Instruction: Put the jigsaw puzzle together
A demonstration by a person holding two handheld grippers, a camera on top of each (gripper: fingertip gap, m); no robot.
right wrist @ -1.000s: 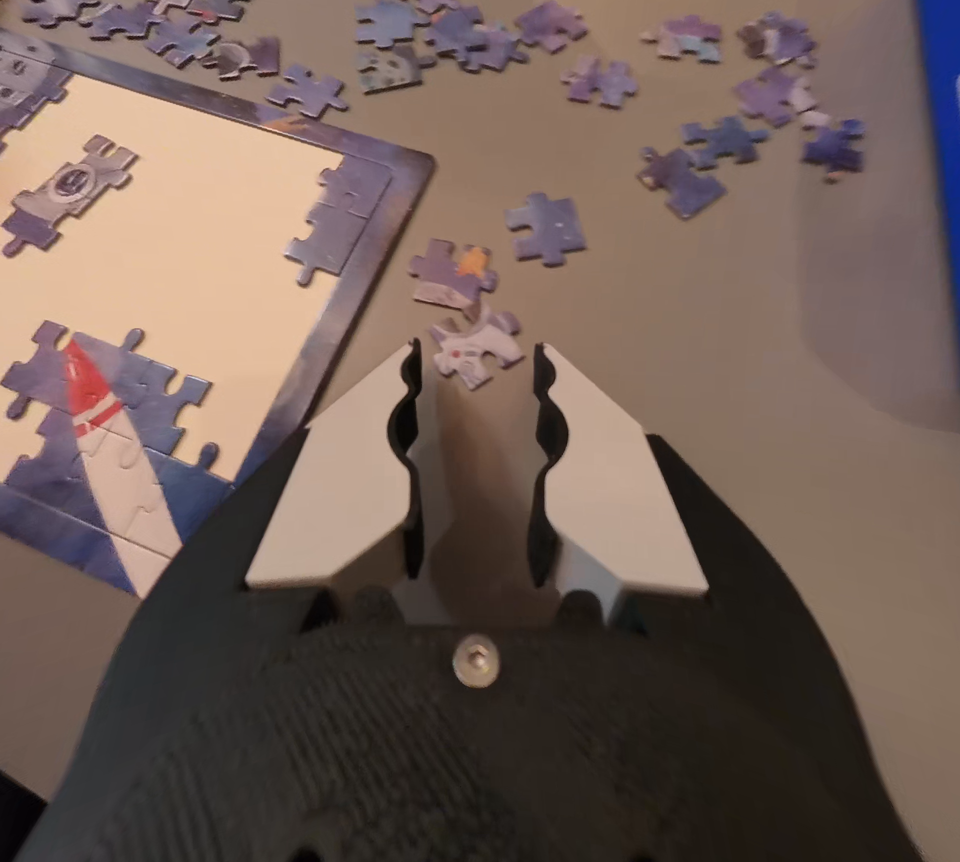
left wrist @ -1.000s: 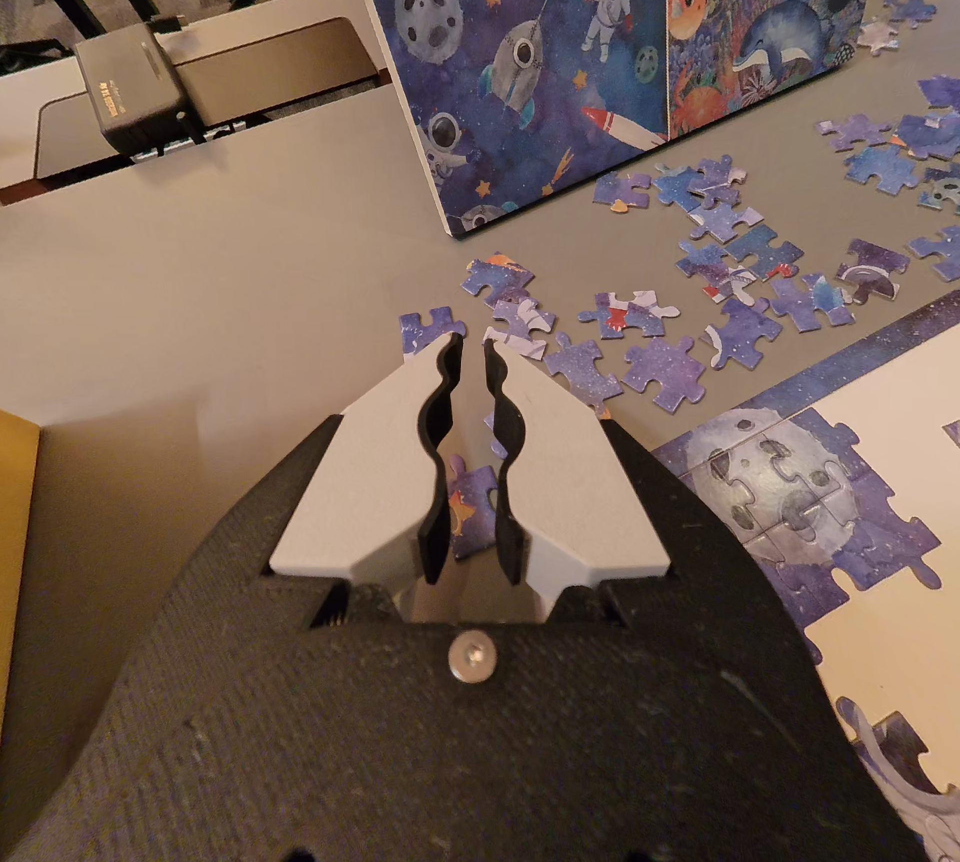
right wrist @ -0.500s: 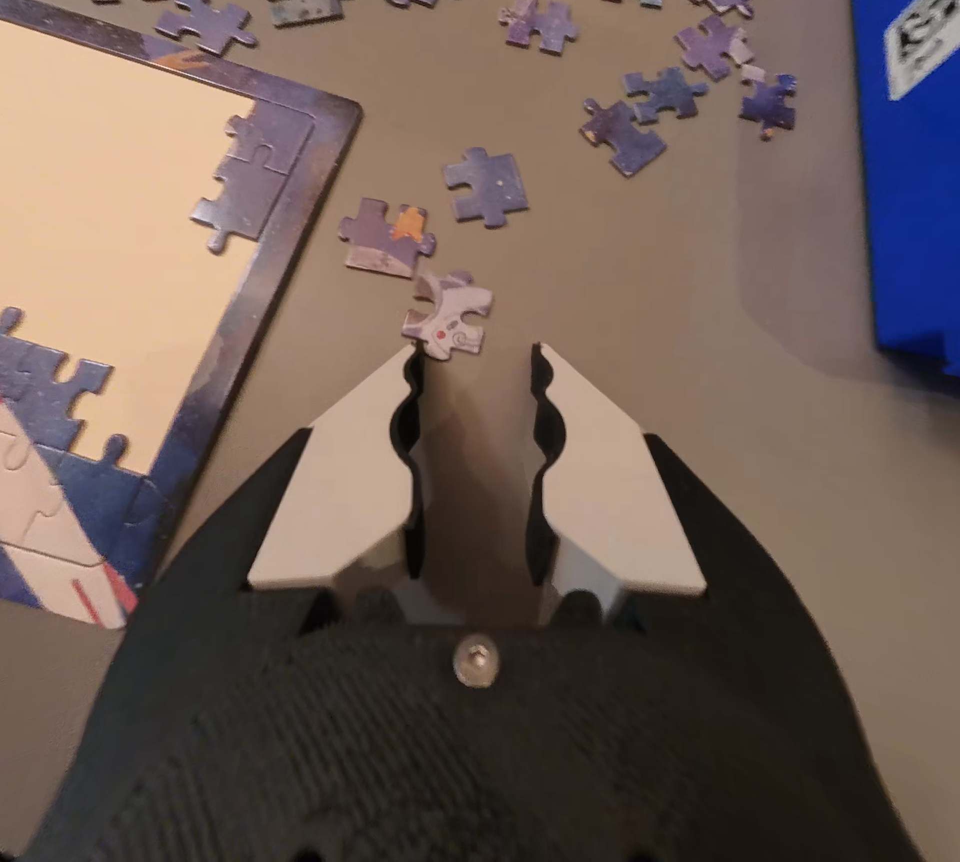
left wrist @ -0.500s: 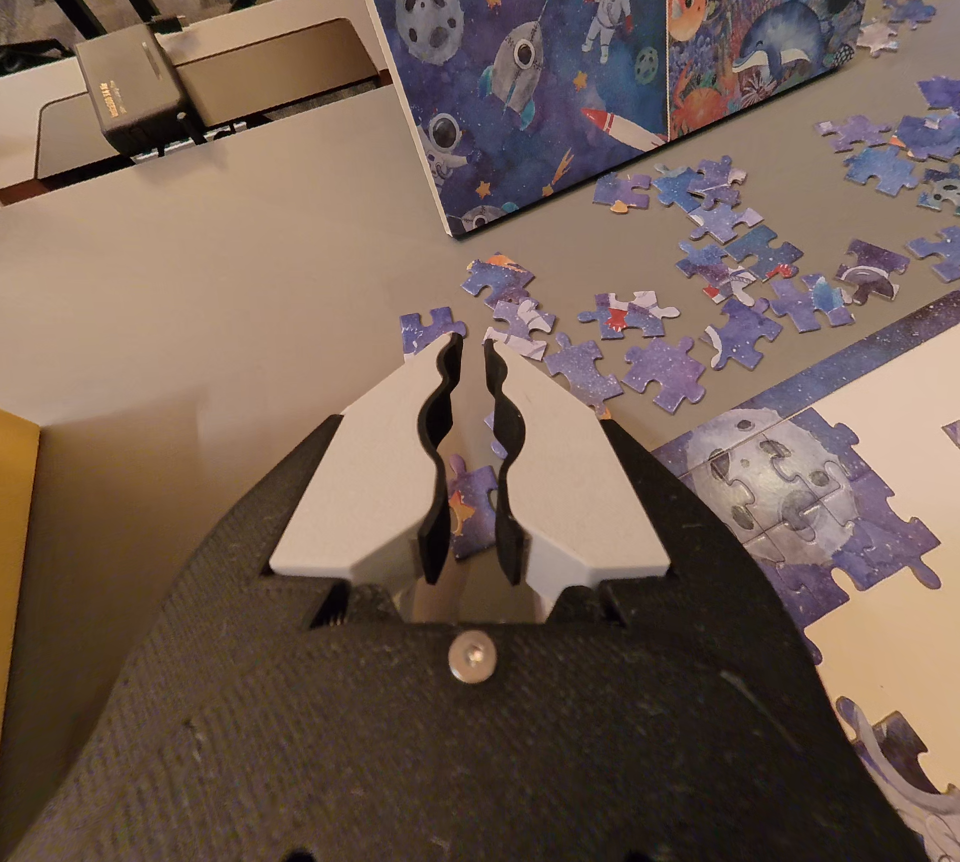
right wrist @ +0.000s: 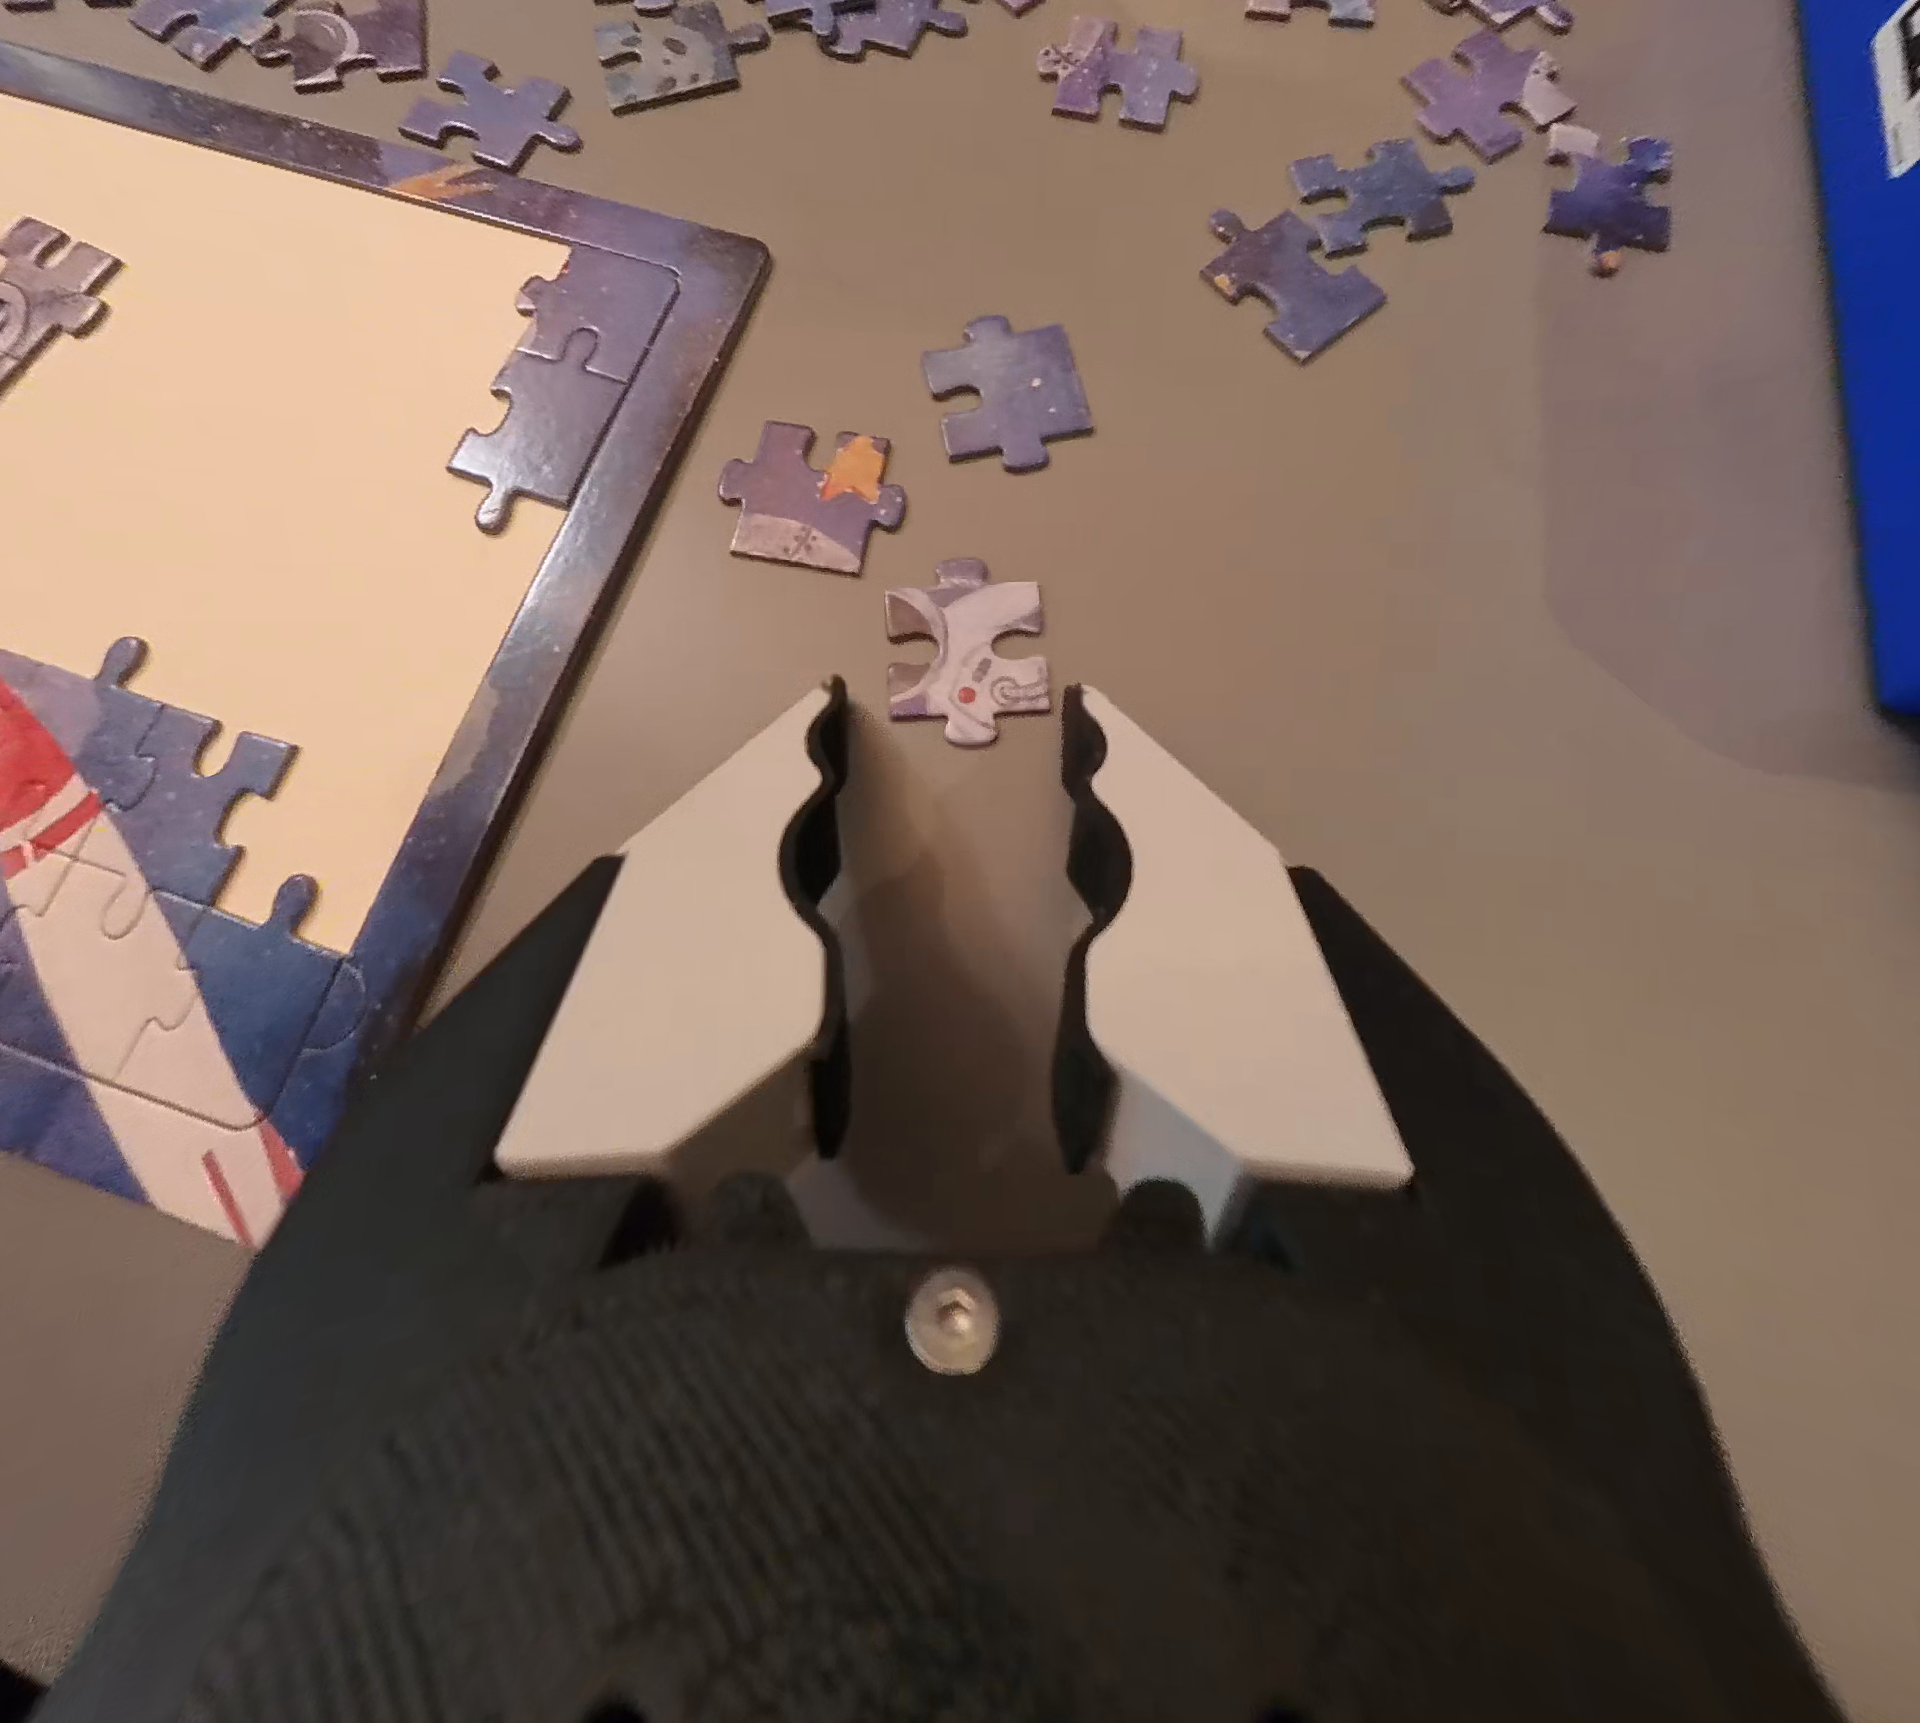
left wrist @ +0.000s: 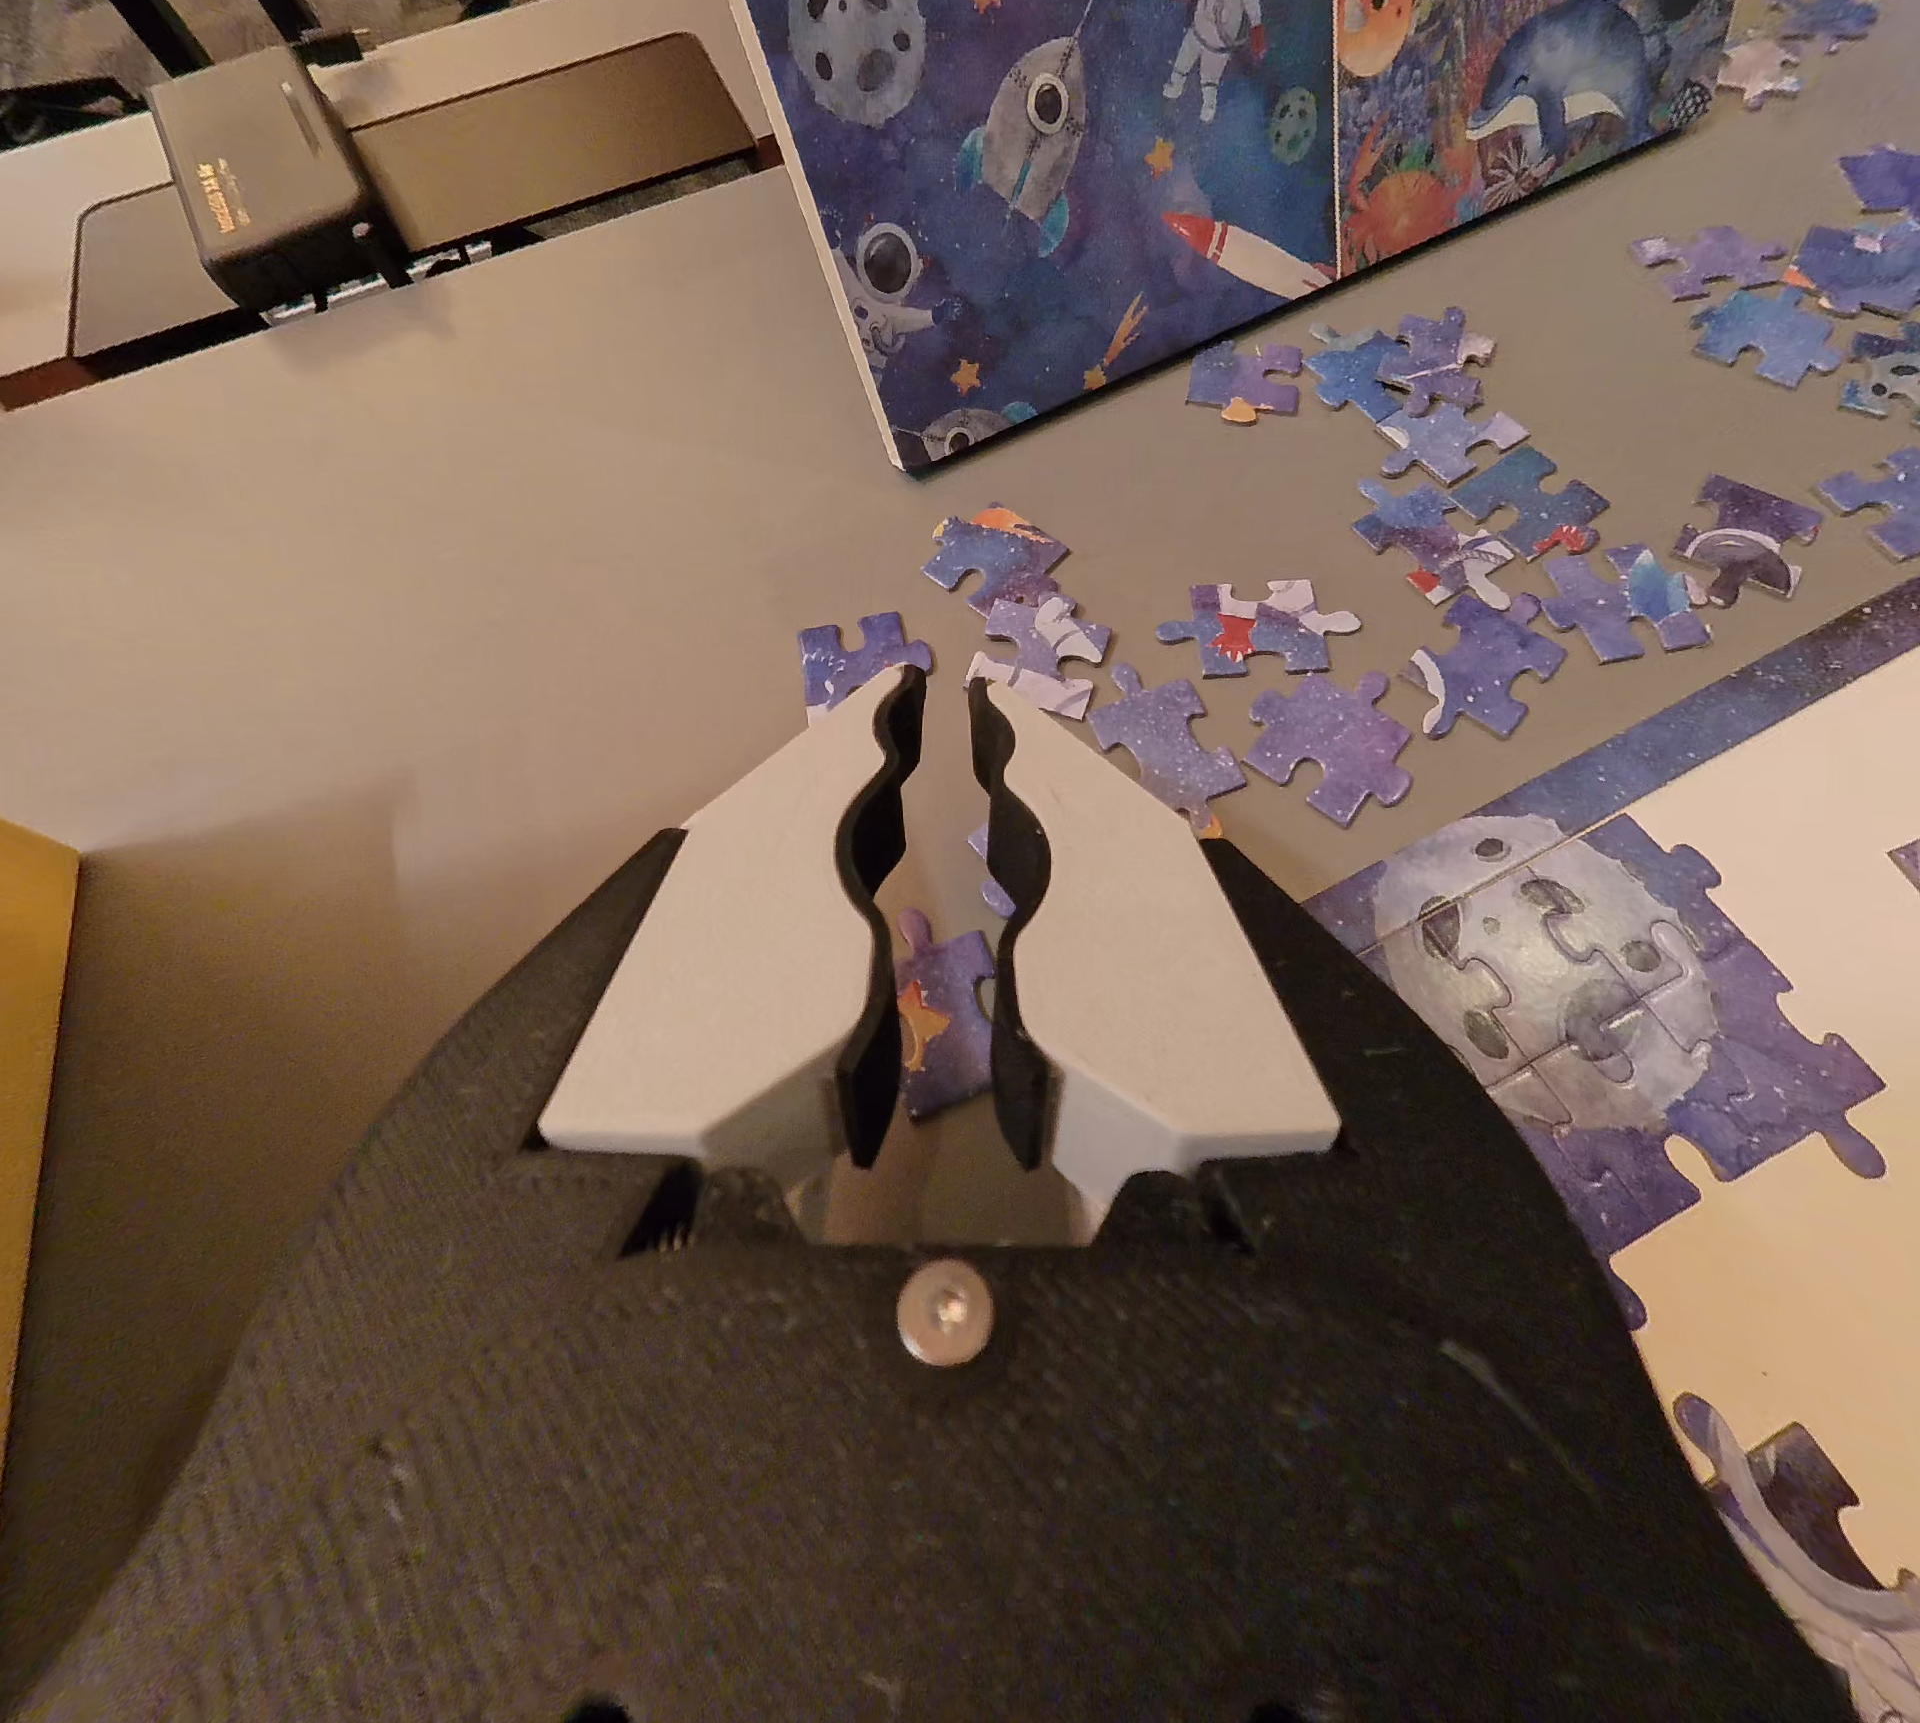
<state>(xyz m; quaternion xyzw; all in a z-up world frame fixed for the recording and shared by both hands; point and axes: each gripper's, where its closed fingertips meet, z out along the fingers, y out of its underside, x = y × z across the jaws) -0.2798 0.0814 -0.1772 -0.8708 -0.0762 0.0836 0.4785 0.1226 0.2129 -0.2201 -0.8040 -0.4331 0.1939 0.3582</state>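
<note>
My left gripper (left wrist: 945,686) hangs still just above the grey table (left wrist: 416,634), its jaws all but together with only a narrow slit and nothing between them. A purple piece with an orange star (left wrist: 940,1019) lies on the table under the fingers and shows through the slit. My right gripper (right wrist: 956,697) is open and empty. A white astronaut puzzle piece (right wrist: 966,650) lies flat on the table just ahead of its tips, centred between them and untouched. A purple piece with an orange patch (right wrist: 816,499) lies beyond it to the left.
The puzzle board (right wrist: 623,447) with partly joined pieces lies to the left of the right gripper and also shows in the left wrist view (left wrist: 1818,998). Several loose purple pieces (right wrist: 1340,187) are scattered about. A picture box (left wrist: 1039,115) stands behind and a blue box (right wrist: 1860,323) lies at right. My hands' fingertips stand some 45 cm from each other.
The right gripper has swung and moved in, so the white astronaut piece now sits centred just ahead of its open tips. The left gripper has not moved.
</note>
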